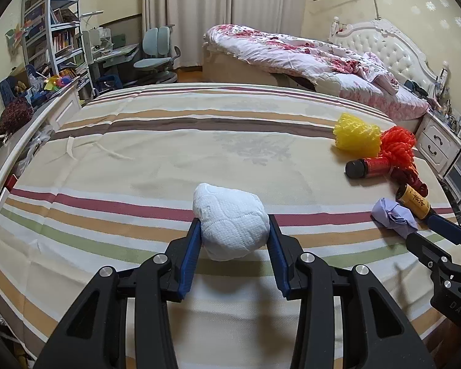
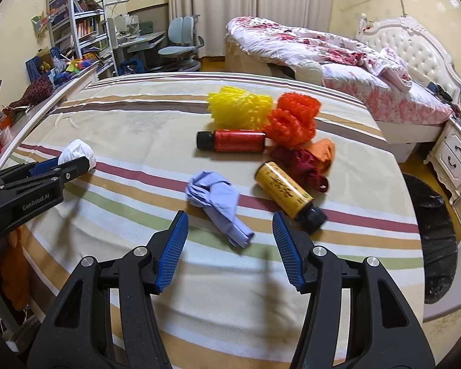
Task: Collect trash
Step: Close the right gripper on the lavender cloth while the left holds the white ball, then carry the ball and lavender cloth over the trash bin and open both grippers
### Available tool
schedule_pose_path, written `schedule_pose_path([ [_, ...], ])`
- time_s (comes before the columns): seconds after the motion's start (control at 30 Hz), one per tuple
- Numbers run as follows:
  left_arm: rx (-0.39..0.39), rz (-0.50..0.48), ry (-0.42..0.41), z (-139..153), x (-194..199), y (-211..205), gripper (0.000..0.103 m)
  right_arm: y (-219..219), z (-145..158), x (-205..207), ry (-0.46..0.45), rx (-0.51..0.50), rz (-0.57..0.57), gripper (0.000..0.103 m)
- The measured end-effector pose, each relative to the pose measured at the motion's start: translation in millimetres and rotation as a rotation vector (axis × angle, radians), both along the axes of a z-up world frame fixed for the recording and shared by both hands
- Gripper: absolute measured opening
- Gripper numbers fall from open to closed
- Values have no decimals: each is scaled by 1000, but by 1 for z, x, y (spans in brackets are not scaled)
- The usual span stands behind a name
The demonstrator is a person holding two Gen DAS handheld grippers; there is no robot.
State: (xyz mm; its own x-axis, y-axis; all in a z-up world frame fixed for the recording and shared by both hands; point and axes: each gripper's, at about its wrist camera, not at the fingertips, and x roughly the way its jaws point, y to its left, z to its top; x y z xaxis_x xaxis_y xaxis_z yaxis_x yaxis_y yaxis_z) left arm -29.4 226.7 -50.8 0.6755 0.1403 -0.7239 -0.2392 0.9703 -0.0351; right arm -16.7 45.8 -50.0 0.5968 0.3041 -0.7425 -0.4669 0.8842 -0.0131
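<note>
Left gripper (image 1: 234,240): its blue ribbed fingers (image 1: 190,258) are clamping the white paper wad (image 1: 230,224), squeezing it on both flanks and lifting it clear of the striped bed sheet (image 1: 138,160).
Right gripper (image 2: 230,233): its fingers (image 2: 172,246) are standing apart with nothing between them, hovering over the sheet.
Key relation: the lilac crumpled tissue (image 2: 218,206) is lying just ahead of the right fingers at twelve o'clock, its long axis running from ten o'clock down to four o'clock, its tail end reaching into the gap; the right hand is the nearer one, since the left is occupied.
Likely next move: the right fingers are probably needing a roll to straddle that slanted axis.
Tissue texture: soft, creased, easily crushed.
Yellow bottle (image 2: 287,195): a smooth cylinder with a black cap, lying just beside the tissue at two o'clock, pointing its cap toward the right finger.
Dark red cloth (image 2: 301,161): limp, bunched, touching the bottle's far end.
Red bottle (image 2: 233,140): glossy, lying crosswise at twelve o'clock, farther off.
Foam nets: the yellow fruit net (image 2: 239,107) and the orange fruit net (image 2: 292,117) are sitting farthest, springy and open-meshed.
</note>
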Motion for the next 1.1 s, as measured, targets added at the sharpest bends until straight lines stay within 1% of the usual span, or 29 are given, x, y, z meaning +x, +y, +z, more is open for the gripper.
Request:
schedule_pose_path([
  [0.2, 7, 16, 2, -2, -2, 6, 42, 20, -7, 13, 29, -11, 32, 56],
  [0.27, 10, 22, 2, -3, -1, 6, 42, 23, -9, 15, 32, -18, 32, 53],
  [0.3, 10, 24, 2, -3, -1, 7, 42, 25, -10, 16, 35, -21, 32, 49],
  [0.33, 8, 25, 3, -4, -1, 8, 42, 26, -11, 17, 36, -23, 32, 42],
  [0.5, 14, 22, -1, -4, -1, 7, 42, 29, -12, 14, 27, -33, 40, 42],
  [0.63, 12, 16, -14, 0, -3, 4, 42, 27, -7, 9, 7, -15, 40, 41],
  [0.87, -1, -19, -53, 10, -4, -15, 42, 3, 19, 0, -56, 35, 0, 41],
  [1.1, -17, -90, -100, 25, 3, -47, 42, -49, 41, 2, -115, 67, -116, 41],
])
